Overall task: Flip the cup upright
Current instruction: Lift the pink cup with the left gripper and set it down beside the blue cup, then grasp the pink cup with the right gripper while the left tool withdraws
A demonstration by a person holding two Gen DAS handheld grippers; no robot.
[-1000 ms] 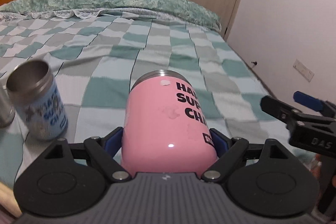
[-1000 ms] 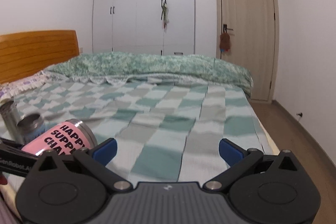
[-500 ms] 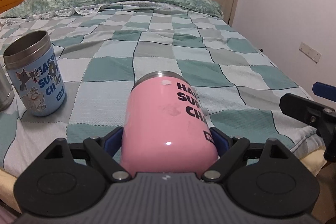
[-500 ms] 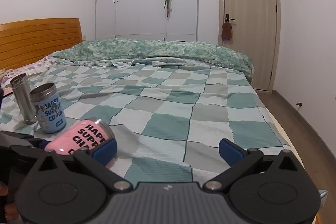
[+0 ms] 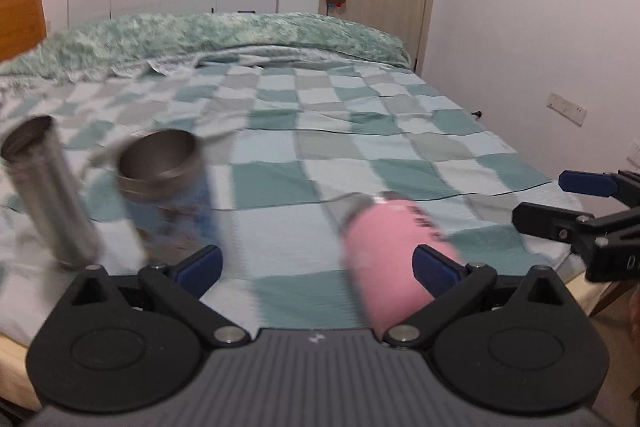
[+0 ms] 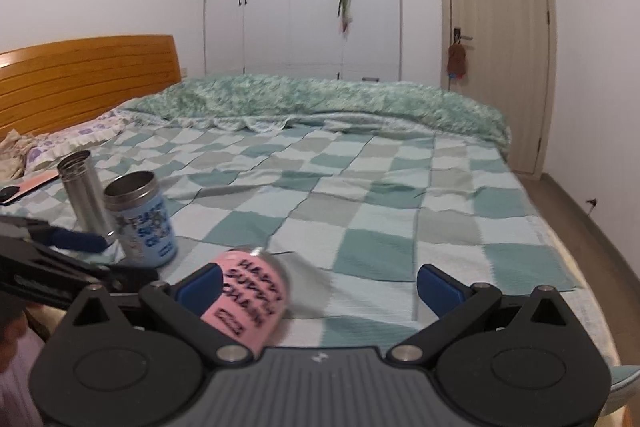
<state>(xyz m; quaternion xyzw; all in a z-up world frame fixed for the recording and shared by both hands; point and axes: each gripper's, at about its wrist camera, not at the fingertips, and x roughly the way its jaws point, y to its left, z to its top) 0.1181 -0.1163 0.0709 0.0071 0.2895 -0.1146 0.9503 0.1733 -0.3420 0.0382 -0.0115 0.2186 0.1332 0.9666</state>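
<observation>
A pink cup [image 5: 390,259] with black lettering lies on its side on the checked bedspread, its steel rim pointing away. It also shows in the right wrist view [image 6: 250,301], low left. My left gripper [image 5: 318,263] is open and the cup lies at its right finger [image 5: 438,267], not gripped. My right gripper [image 6: 320,281] is open and empty, with the cup just behind its left finger [image 6: 200,283]. The right gripper also shows at the right edge of the left wrist view [image 5: 580,211].
A blue cartoon cup [image 6: 142,217] stands upright beside a slim steel flask [image 6: 84,195] on the bed's left side; both show blurred in the left wrist view, the cup [image 5: 168,183] and the flask [image 5: 48,195]. The bed's near edge [image 5: 16,359] is close. A wooden headboard [image 6: 84,79] stands at the left.
My left gripper has opened and let go of the pink cup, then swung left. The cup now lies on the bed. The right gripper has tilted up a little.
</observation>
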